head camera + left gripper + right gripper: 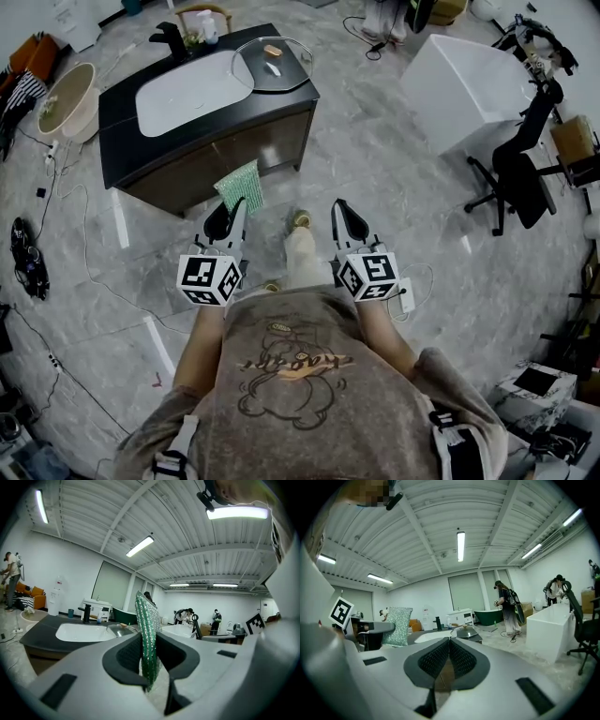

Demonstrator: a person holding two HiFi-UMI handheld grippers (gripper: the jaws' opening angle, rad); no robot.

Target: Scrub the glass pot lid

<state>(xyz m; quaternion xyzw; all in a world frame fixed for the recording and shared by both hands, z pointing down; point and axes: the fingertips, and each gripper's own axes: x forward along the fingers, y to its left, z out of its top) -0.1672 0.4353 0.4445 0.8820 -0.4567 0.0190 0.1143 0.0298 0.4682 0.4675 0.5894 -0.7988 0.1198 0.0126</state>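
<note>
Grey floor (394, 187), black worktop (117, 111) at 11 o'clock, carrying glass pot lid (286, 71) near its right edge. Jaws of left gripper (231, 214) pinching green scrubber (240, 186); jaws of right gripper (346, 217) closed, empty. Could knock lid off by pushing hard.

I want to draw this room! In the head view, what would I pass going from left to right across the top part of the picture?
Round beige basin → white sink → glass pot lid → big white block → black office chair.
</note>
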